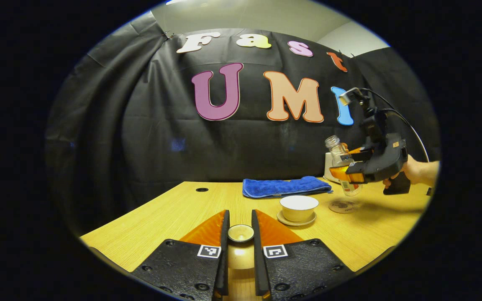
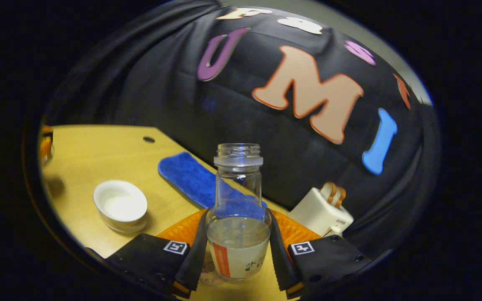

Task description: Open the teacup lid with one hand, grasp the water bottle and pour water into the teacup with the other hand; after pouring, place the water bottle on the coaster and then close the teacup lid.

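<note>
In the left gripper view my left gripper (image 1: 241,234) is shut on the small round teacup lid (image 1: 241,233), held above the wooden table (image 1: 161,217). The white teacup (image 1: 298,207) sits uncovered on its saucer (image 1: 296,219) at mid table. To its right, my right gripper (image 1: 343,170), held by a hand (image 1: 419,172), is shut on the clear water bottle (image 1: 341,161), slightly tilted above a round coaster (image 1: 343,206). In the right gripper view the capless water bottle (image 2: 237,217) stands between the fingers of my right gripper (image 2: 237,246), and the teacup (image 2: 120,205) lies to the lower left.
A folded blue cloth (image 1: 285,186) lies along the table's back edge behind the teacup. A white box-shaped object (image 2: 321,211) with a brown ring on top stands at the back right by the black cloth wall. A small hole (image 1: 201,190) marks the tabletop at the far left.
</note>
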The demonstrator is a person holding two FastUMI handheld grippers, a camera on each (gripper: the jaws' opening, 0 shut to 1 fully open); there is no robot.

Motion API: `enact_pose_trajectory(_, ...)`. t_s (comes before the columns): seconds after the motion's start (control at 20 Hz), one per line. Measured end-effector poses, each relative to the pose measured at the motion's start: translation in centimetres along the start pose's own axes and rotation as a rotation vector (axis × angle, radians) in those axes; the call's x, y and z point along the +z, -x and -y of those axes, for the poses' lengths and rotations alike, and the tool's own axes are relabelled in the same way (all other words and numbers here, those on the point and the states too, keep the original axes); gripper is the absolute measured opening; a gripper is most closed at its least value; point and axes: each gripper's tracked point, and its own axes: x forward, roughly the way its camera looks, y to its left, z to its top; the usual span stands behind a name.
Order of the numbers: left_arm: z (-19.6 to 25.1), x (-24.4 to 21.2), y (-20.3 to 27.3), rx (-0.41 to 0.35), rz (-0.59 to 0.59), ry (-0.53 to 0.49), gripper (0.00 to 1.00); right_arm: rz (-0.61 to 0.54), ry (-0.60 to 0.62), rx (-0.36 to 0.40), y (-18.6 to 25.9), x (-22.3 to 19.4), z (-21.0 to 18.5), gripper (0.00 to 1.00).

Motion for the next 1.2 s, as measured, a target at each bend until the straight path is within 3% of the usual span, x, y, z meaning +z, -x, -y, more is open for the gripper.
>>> enact_pose_trajectory(0.1,0.0,0.0,-0.1,0.001,-0.001,0.0,0.22,0.036,-0.195,-0.005,0.5,-0.9,0.8,0.72)
enact_pose_trajectory(0.25,-0.1,0.0,0.0,0.003,0.0,0.0,0.22,0.093,-0.323,-0.054,-0.4,-1.5,0.9,0.75)
enact_pose_trajectory(0.55,-0.1,0.0,-0.1,0.007,0.0,0.0,0.2,0.169,-0.287,-0.038,0.2,-0.9,0.8,0.75)
enact_pose_trajectory(0.75,-0.1,0.0,-0.1,0.007,0.0,0.001,0.22,0.152,-0.262,-0.031,-0.2,-1.9,1.2,0.74)
enact_pose_trajectory(1.2,-0.2,0.0,-0.1,0.01,-0.002,-0.001,0.22,0.174,-0.333,-0.026,-0.1,-1.5,1.1,0.74)
